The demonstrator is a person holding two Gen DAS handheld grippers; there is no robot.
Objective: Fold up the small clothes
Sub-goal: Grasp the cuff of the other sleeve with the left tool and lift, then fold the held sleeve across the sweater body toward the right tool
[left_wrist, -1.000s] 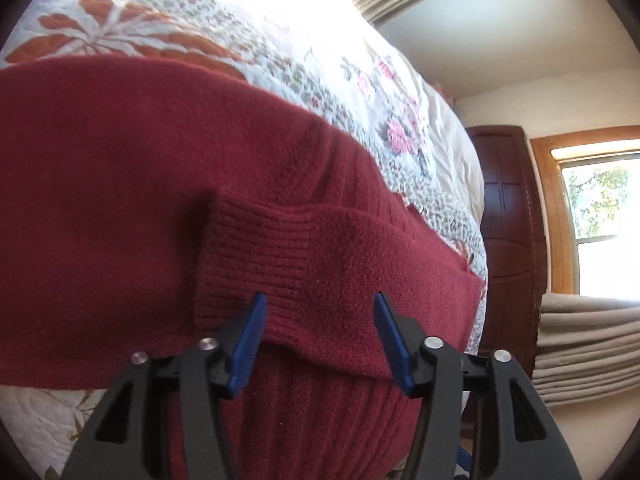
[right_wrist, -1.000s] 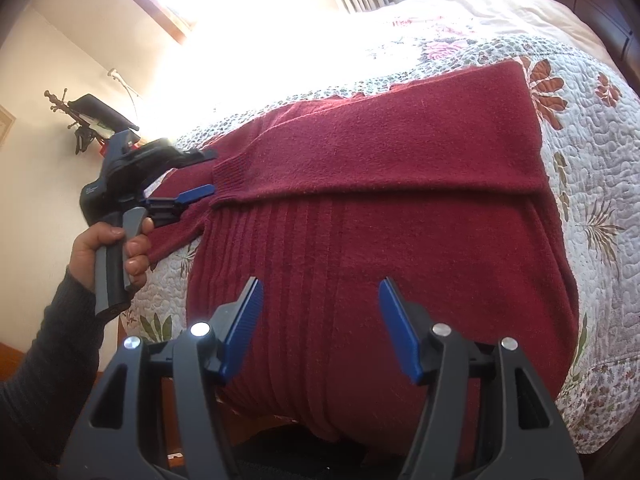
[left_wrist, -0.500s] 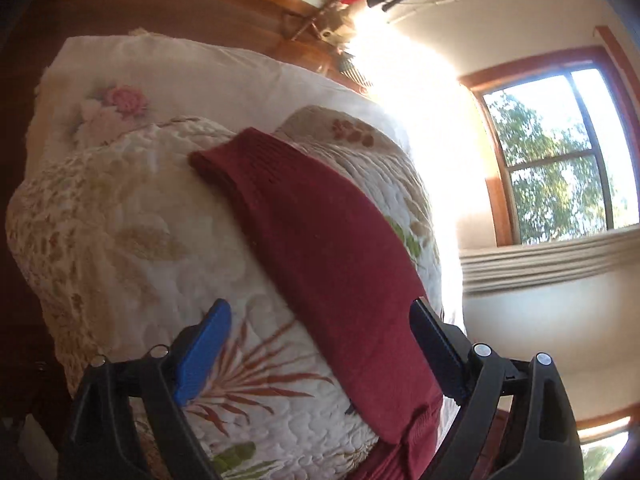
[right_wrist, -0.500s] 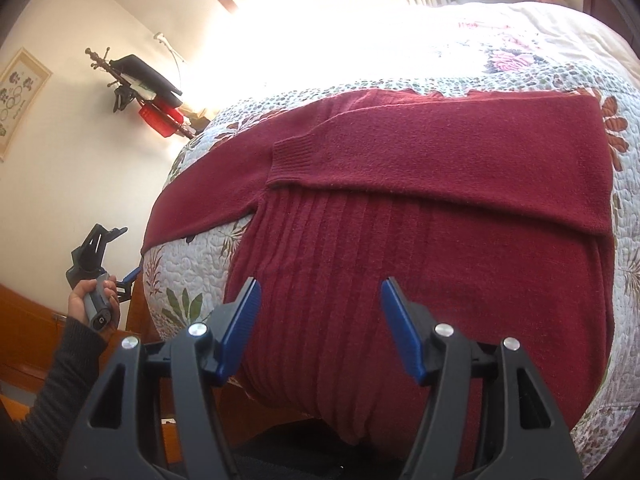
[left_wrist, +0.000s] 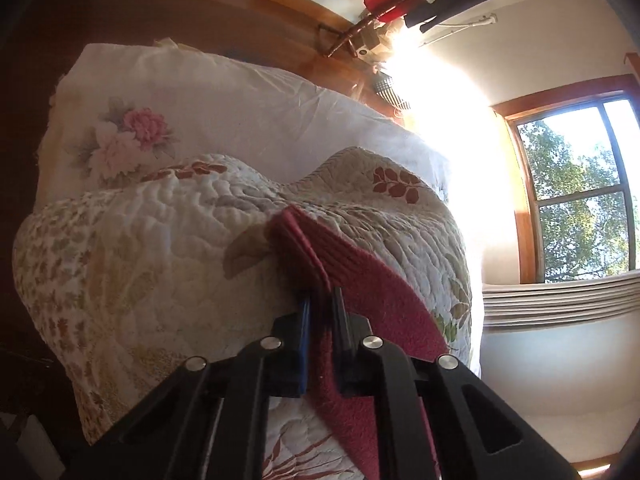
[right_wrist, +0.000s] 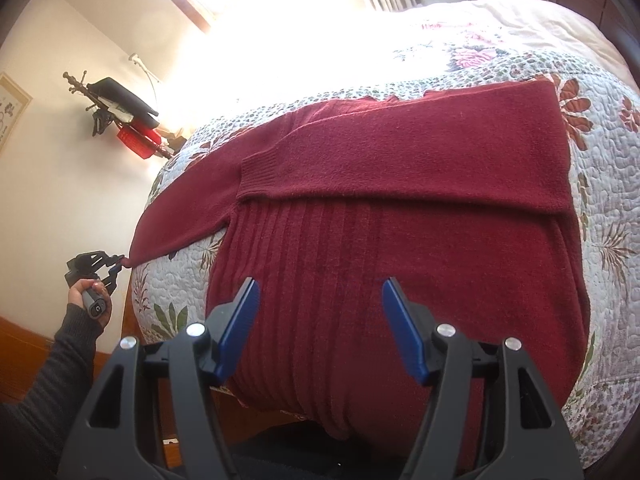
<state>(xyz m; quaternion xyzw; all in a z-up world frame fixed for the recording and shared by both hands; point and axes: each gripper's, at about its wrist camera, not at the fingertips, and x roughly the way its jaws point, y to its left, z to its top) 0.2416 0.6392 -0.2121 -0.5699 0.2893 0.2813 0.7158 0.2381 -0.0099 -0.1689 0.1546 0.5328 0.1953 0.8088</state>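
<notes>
Fingers (left_wrist: 340, 320) pinch sweater (right_wrist: 400, 260) sleeve; no readable writing.

The sweater (right_wrist: 400, 280) hem is dropping behind the right gripper (right_wrist: 316, 320) and running out of the bottom edge. Window glare is washing out the quilt (right_wrist: 304, 64) beyond the sweater. The left gripper (left_wrist: 320, 312) fingers are hiding the sleeve cuff (left_wrist: 360, 280) they are pinching.

A floral quilt (right_wrist: 600, 184) covers the bed, a flowered pillow (left_wrist: 192, 120) sits against the wooden headboard (left_wrist: 248, 4), and a window (left_wrist: 580, 192) glares beside it.
</notes>
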